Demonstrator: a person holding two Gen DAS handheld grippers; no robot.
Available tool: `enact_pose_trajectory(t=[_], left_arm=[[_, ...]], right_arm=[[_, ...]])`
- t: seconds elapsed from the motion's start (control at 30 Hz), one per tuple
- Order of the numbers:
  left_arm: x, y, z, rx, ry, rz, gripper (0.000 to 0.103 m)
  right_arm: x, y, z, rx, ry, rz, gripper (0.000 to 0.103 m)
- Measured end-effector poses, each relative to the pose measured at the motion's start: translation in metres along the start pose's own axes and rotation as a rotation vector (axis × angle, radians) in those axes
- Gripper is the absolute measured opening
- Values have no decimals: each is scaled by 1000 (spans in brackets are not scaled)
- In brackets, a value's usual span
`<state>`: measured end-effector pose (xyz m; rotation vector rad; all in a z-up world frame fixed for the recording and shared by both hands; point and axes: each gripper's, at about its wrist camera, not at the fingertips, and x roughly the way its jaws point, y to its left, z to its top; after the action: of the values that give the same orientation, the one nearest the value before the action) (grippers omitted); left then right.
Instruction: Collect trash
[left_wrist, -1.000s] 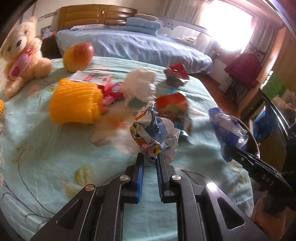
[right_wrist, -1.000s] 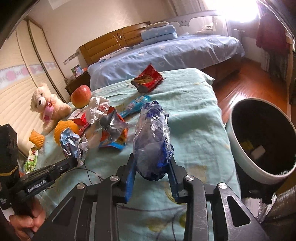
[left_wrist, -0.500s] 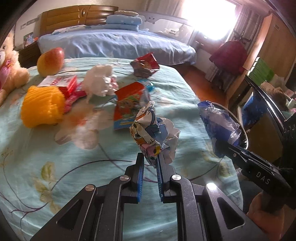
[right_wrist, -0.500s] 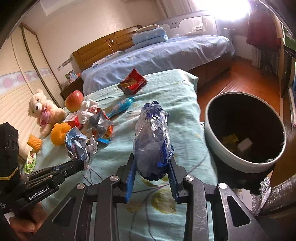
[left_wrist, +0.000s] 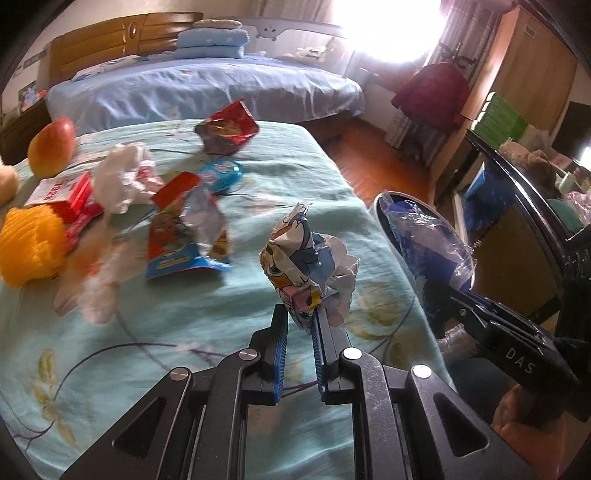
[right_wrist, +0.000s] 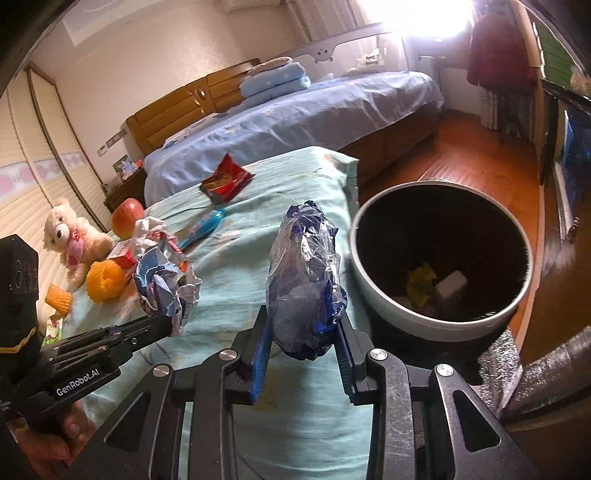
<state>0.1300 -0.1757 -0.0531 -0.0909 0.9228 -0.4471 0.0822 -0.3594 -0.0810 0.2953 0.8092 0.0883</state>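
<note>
My left gripper (left_wrist: 300, 319) is shut on a crumpled cartoon-print wrapper (left_wrist: 306, 258) and holds it above the teal bedspread (left_wrist: 177, 317). It also shows in the right wrist view (right_wrist: 162, 284). My right gripper (right_wrist: 301, 325) is shut on a crumpled blue and clear plastic bag (right_wrist: 304, 280), seen too in the left wrist view (left_wrist: 424, 240). The round trash bin (right_wrist: 436, 325) stands on the floor just right of the bag, with a yellow scrap and a white piece inside. More trash lies on the bed: a red snack packet (left_wrist: 227, 127), an orange-blue packet (left_wrist: 184, 236), white crumpled paper (left_wrist: 123, 177).
A red-yellow apple (left_wrist: 51, 146), a yellow knitted item (left_wrist: 29, 243), a red and white box (left_wrist: 62, 192) and a teddy bear (right_wrist: 74, 236) sit at the bed's left. A second blue bed (right_wrist: 295, 122) stands behind. Wooden floor (right_wrist: 480, 147) surrounds the bin.
Both grippers have carried their trash to the right, toward the bed's edge. The bin now sits closer and larger beside the right gripper's bag.
</note>
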Motion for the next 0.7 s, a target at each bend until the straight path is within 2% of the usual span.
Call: enact_pose_trajectory(t=[0.7], left_arm=[[47,-58,27,102,43,-53,12]], right_arm=[[-14,-59,10,80,-21,-75,33]])
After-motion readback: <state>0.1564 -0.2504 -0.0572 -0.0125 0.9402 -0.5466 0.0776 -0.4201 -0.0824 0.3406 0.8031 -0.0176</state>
